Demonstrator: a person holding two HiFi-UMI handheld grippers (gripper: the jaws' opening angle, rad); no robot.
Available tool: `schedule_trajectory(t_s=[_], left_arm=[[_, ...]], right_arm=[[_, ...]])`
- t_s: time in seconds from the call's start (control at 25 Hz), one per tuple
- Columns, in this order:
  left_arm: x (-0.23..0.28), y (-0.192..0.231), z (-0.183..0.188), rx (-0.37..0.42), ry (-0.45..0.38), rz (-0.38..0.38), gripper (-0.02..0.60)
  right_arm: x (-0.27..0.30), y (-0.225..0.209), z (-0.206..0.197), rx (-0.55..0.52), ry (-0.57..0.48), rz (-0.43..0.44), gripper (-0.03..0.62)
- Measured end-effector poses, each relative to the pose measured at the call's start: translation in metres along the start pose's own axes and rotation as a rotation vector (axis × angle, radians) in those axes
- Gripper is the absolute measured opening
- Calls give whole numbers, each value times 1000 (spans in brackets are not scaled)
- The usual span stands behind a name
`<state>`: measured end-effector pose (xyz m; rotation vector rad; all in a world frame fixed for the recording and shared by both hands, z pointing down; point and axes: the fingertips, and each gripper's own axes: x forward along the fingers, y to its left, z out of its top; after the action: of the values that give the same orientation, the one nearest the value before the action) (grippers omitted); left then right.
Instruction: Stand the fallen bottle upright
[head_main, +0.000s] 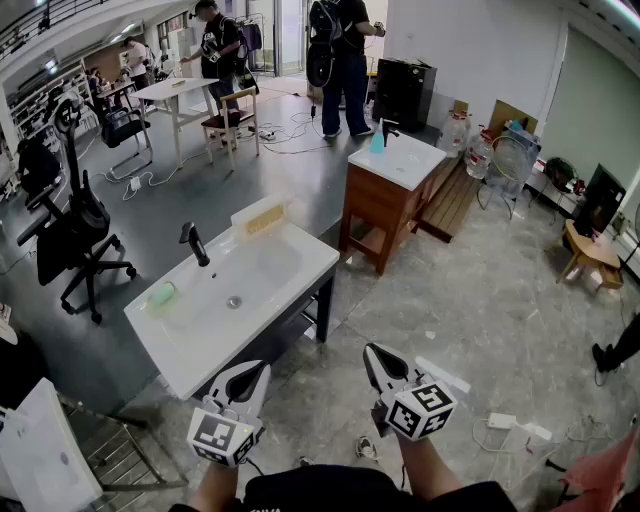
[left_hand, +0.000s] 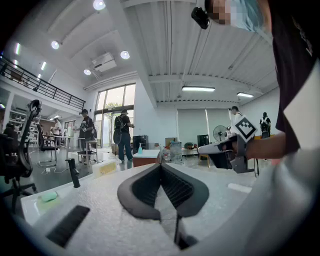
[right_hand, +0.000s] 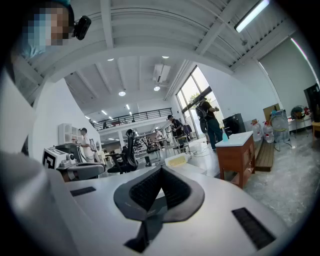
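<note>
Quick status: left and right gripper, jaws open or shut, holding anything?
Left gripper: jaws closed, holding nothing.
Right gripper: jaws closed, holding nothing.

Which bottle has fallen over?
The pale green bottle on the near white sink, left of the drain. It lies on its side, while the blue-green bottle on the far wooden-cabinet sink stands upright.

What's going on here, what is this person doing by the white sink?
A person holds a left gripper and a right gripper, both shut and empty, in front of the white sink. A small green bottle lies on its side on the sink's rim near the black faucet, untouched.
</note>
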<state>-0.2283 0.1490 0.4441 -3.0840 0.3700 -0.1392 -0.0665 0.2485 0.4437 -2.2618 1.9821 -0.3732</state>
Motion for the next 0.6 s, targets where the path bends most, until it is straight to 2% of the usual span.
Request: schedule_trajectory(t_s=[0.24, 0.36, 0.4, 0.44, 0.48, 0.6], left_arm=[[1, 4, -5, -23, -21, -34, 23], [11, 6, -10, -10, -8, -41, 37], [15, 6, -11, -9, -5, -47, 77], [21, 7, -11, -14, -4, -48, 168], [27, 9, -11, -22, -2, -42, 245], [45, 18, -12, -32, 5, -11, 255]], right_arm=[[2, 3, -5, -19, -4, -24, 5], [7, -8, -5, -94, 18, -73, 5], [10, -13, -4, -121, 27, -85, 5], [15, -18, -4, -142, 33, -91, 23], [21, -24, -3, -156, 37, -93, 89], [40, -43, 1, -150, 40, -77, 139]])
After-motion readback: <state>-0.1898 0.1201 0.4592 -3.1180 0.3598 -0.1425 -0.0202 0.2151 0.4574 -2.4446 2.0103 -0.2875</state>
